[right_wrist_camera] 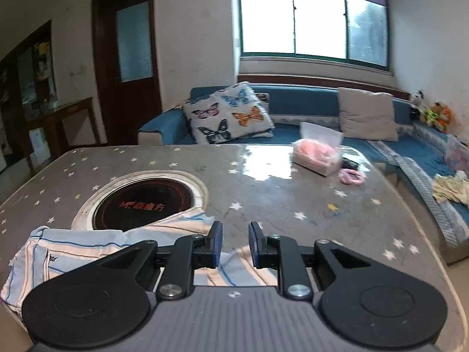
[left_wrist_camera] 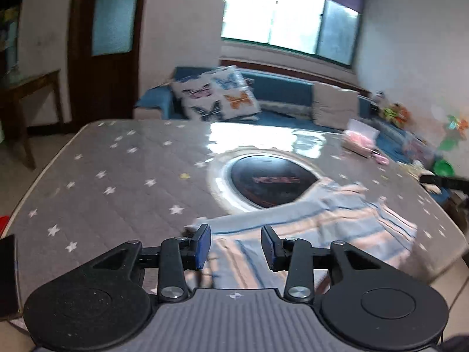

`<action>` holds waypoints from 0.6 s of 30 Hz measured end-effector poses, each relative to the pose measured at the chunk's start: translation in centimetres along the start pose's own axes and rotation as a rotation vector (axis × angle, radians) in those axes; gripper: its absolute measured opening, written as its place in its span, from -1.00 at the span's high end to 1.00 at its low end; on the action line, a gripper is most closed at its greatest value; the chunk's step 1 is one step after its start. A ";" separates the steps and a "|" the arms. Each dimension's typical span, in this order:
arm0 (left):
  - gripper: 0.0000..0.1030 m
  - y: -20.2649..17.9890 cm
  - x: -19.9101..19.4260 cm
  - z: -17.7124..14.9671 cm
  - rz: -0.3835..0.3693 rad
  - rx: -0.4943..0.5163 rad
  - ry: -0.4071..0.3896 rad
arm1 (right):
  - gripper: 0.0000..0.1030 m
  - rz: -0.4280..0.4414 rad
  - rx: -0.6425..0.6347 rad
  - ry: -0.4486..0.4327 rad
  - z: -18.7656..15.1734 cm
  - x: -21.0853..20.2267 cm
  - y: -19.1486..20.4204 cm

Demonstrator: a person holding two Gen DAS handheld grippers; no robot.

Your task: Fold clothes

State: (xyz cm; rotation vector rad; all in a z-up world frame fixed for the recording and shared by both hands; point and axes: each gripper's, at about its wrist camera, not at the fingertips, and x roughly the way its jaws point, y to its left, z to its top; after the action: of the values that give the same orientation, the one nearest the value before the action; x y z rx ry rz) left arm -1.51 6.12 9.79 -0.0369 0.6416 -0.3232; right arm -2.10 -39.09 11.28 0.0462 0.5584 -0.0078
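A blue, white and pink striped garment (left_wrist_camera: 337,223) lies folded over on the grey star-patterned table (left_wrist_camera: 117,176), partly covering the round black cooktop (left_wrist_camera: 269,182). My left gripper (left_wrist_camera: 236,246) is open and empty, hovering over the garment's near left edge. In the right wrist view the same garment (right_wrist_camera: 96,243) lies at the lower left, its edge reaching under my right gripper (right_wrist_camera: 235,245), which is open and empty above the cloth. The cooktop (right_wrist_camera: 143,202) sits just beyond the garment.
A tissue pack (right_wrist_camera: 318,152) and a pink item (right_wrist_camera: 351,176) lie at the table's far right. A blue sofa (right_wrist_camera: 307,108) with a butterfly cushion (right_wrist_camera: 228,114) and grey cushion (right_wrist_camera: 366,116) runs behind and right. A wooden side table (left_wrist_camera: 32,88) stands left.
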 end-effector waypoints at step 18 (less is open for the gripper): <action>-0.05 3.9 14.5 1.3 0.031 -0.142 0.229 | 0.54 0.152 -0.042 0.221 2.9 16.4 3.4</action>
State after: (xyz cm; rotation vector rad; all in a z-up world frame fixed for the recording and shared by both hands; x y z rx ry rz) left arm 11.34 5.26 1.89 -0.1270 0.8906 -0.2537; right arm 13.39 -35.79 5.20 0.0488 0.7750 0.1585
